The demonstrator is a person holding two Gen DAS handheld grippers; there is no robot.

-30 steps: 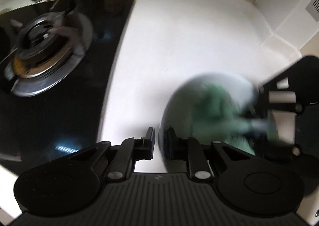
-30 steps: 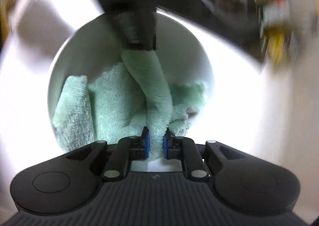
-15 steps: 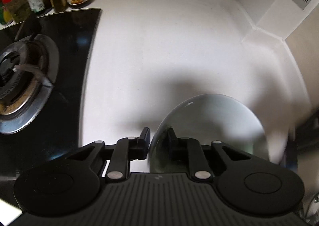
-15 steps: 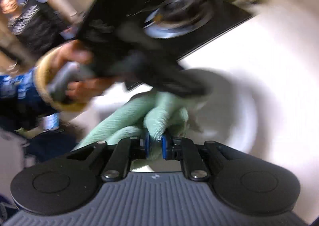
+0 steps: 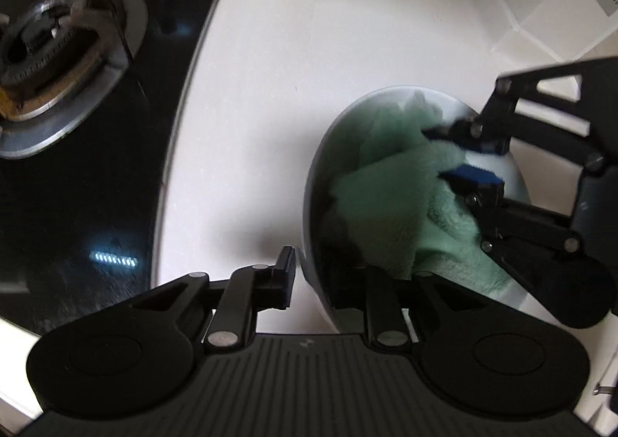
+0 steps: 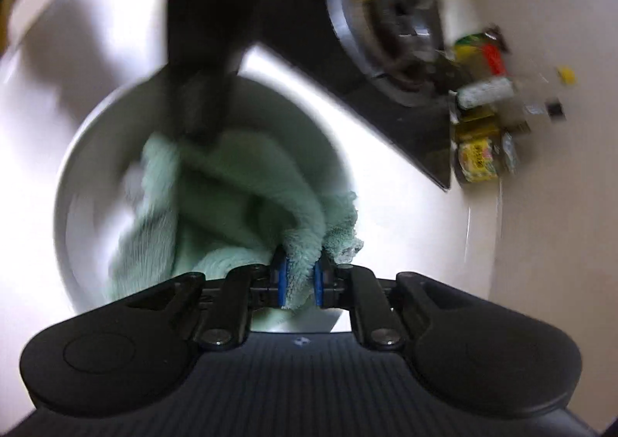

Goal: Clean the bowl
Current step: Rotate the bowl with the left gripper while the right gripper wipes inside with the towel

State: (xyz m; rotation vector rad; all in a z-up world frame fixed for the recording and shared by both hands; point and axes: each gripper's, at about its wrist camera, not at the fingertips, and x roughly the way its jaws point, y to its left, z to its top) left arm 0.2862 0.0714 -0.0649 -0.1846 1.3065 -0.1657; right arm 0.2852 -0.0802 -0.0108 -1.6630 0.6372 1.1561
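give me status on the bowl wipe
Left gripper straddling bowl rim, jaws just opening. Right gripper shut on green cloth inside bowl. Nothing blocking.

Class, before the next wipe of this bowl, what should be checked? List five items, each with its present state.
1. Right gripper clamped on green cloth: ok.
2. Cloth inside bowl: ok.
3. Left gripper holding bowl rim: not ok; rim lies between its jaws, which have just been opening, outer finger apart from it.
4. Bowl on counter, apart from stove: ok.
5. Bowl's inside clean: cannot tell, cloth covers it.
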